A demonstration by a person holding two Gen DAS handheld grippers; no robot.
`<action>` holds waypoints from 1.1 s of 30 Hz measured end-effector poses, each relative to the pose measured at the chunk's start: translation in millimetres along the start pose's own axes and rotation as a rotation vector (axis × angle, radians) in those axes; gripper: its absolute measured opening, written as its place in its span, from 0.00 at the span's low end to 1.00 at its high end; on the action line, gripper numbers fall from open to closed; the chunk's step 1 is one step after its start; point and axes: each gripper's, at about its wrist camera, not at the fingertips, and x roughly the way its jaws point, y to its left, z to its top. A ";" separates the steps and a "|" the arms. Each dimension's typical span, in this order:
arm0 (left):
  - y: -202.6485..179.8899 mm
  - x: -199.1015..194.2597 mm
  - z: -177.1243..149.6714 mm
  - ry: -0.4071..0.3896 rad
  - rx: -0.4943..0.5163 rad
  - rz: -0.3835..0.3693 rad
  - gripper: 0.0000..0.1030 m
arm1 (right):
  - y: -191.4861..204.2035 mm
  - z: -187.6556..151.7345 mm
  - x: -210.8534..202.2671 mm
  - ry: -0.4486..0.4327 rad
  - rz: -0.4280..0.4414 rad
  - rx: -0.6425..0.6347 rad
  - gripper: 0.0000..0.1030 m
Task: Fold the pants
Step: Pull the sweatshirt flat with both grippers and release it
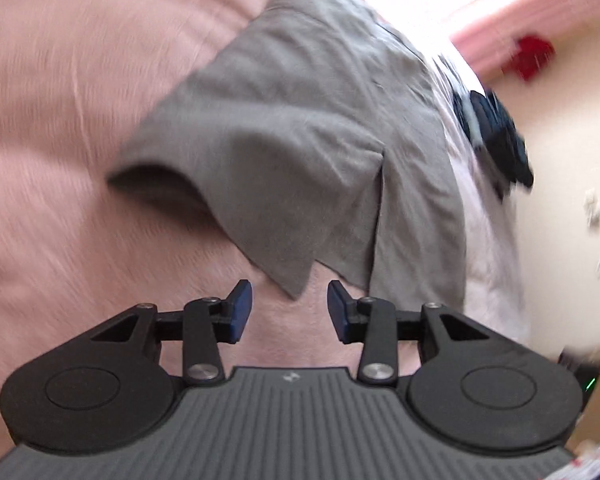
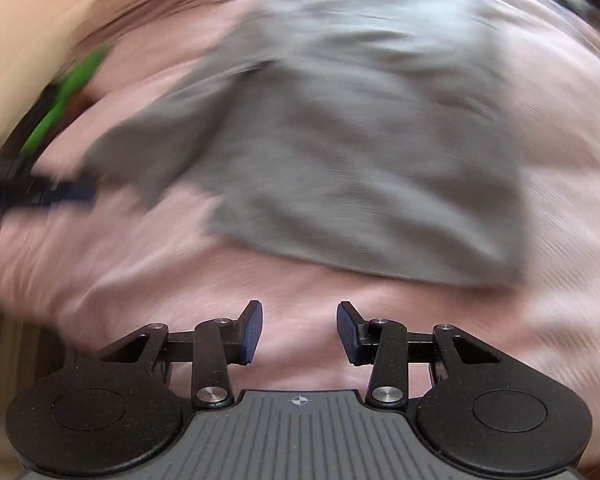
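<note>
Jaws apart, pants [image 1: 292,128] free

No legible text, brand name or number is found in either view; only two small marks are seen. A pale emblem (shape unresolved, no letters made out) is borne at the top centre of the ribbed grey plate of the left gripper [image 1: 289,303]; a small crosshair-in-circle sign is borne at the same place on the plate of the right gripper [image 2: 300,325]; the rest is blurred by motion.
</note>
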 end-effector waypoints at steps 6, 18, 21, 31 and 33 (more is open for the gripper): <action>17.7 36.1 -8.5 -0.085 -0.304 -0.070 0.02 | -55.2 -3.1 -18.4 -0.038 -0.090 0.255 0.37; -43.8 33.2 -23.2 0.169 0.212 0.171 0.07 | -85.7 -7.4 -32.5 -0.087 -0.103 0.366 0.38; -48.7 -5.7 -14.6 0.163 0.326 0.095 0.31 | -100.8 -0.2 -46.0 -0.180 -0.033 0.434 0.45; 27.7 -14.0 74.6 -0.088 0.192 0.242 0.54 | -132.5 25.2 -13.9 -0.258 0.030 0.426 0.56; 35.2 6.2 75.4 -0.023 0.157 0.217 0.42 | -131.9 28.2 -6.8 -0.251 0.075 0.411 0.09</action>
